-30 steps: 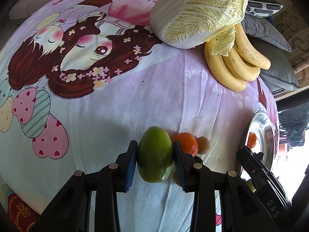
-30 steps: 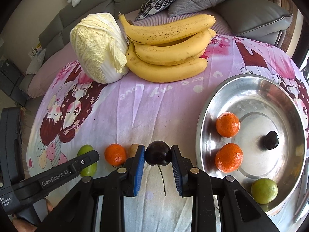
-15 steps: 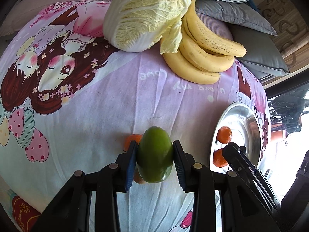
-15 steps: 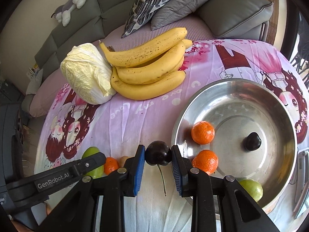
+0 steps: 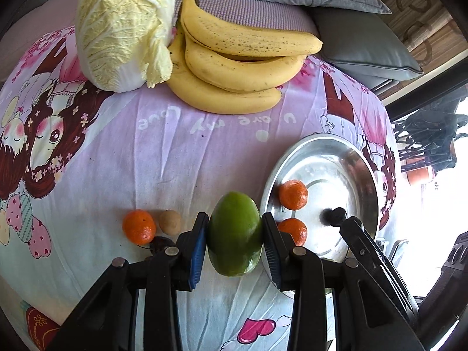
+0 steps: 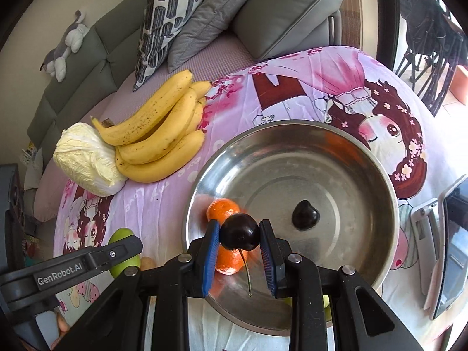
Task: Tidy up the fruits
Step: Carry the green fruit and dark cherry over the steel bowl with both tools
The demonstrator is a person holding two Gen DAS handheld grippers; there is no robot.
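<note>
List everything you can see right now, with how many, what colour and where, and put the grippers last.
Bananas: one bunch, yellow, far side of the cloth, beside the cabbage.
Cabbage: one, pale yellow-green, far left.
Metal bowl: one, silver, on the cloth's right.
Tangerines: two orange in the bowl, one on the cloth.
Loose cherry: one, dark, in the bowl.
Small tan fruit: one, beside the cloth tangerine.
Cushions: several, grey and patterned, on the sofa.
Plush toy: one, grey-white, on the sofa back.
Left gripper: jaws shut on a green mango.
Right gripper: jaws shut on a dark cherry, over the bowl.
</note>
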